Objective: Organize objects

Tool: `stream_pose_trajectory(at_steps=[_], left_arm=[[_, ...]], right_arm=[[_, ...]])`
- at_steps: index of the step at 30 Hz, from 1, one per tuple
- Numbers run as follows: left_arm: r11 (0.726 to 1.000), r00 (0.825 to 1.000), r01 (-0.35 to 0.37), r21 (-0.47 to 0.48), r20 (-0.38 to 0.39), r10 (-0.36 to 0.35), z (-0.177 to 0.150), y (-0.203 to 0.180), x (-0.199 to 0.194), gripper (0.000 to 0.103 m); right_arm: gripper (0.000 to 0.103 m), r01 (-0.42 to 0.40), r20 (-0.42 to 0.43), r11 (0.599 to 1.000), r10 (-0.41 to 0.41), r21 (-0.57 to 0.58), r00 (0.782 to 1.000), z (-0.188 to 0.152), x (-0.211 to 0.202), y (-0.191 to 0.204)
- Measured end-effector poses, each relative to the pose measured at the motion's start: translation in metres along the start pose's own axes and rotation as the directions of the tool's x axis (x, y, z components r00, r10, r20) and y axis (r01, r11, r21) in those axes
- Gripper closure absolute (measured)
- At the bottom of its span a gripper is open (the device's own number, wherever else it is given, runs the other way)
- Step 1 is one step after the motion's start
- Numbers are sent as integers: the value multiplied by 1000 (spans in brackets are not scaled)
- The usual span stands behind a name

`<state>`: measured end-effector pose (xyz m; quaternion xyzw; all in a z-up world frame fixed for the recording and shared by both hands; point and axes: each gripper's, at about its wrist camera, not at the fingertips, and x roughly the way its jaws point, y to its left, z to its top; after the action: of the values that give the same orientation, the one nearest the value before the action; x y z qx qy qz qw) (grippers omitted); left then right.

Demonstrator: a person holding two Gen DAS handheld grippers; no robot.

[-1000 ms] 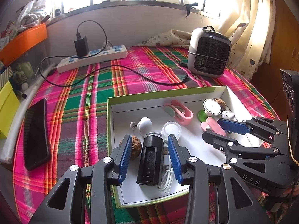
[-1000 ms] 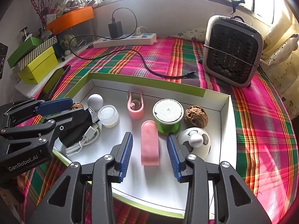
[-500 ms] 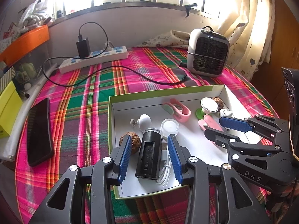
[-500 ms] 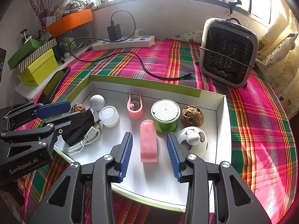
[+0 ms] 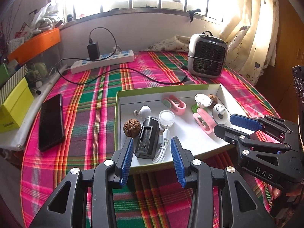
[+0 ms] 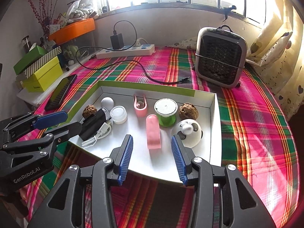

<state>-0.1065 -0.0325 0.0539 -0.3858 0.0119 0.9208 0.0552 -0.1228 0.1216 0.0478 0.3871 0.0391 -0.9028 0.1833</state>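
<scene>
Nine or so small things are already lying inside the green-edged box [image 6: 148, 88] on the plaid bed [image 6: 256, 125]: two walnuts, a pink clip [image 6: 140, 105], a green spool [image 6: 165, 112], a black case [image 5: 147, 139] with a white cable, and a pink cylinder [image 6: 153, 132] among them. Both tongs are carrying nothing. The left tongs [image 5: 151, 161] are standing moderately wide in line with the black case; the right tongs [image 6: 152, 160] are opening, the pink cylinder lying free ahead of them. Only a phone [image 5: 50, 121] is lying outside, so the sorting seems nearly finished.
</scene>
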Motion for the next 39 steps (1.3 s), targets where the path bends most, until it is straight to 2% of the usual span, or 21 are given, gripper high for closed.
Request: stream_pose_trajectory(at_steps=[8,14,16,22,26,34,39], left_arm=[[1000,1000,-17,-24,22,18,-15,-7,-17,65],[998,1000,-27,-60,-2,27,-33,-9,-21,65],[998,999,-44,-51,-5,44,-39,-12,-22,65],[997,999,-33,-69,-33,31,-53,-16,-21,65],[996,998,-39,-76,-46,35,-64,-17,-20,65],[995,996,-47,-84,-81,40,-81,-18,-17,65],[995,996,-61,-77,-69,56,-86,-21,-19,65]], right_arm=[[60,8,8,1000,-8,11,1000,-14,-17,1],[59,24,18,1000,-24,-12,1000,-26,-28,7],[59,25,7,1000,-25,-11,1000,-31,-31,9],[59,23,-9,1000,-23,14,1000,-45,-33,11],[54,34,-24,999,-34,30,999,-54,-33,10],[53,55,-47,998,-53,29,997,-73,-36,11],[53,63,-62,997,-60,35,996,-81,-36,13]])
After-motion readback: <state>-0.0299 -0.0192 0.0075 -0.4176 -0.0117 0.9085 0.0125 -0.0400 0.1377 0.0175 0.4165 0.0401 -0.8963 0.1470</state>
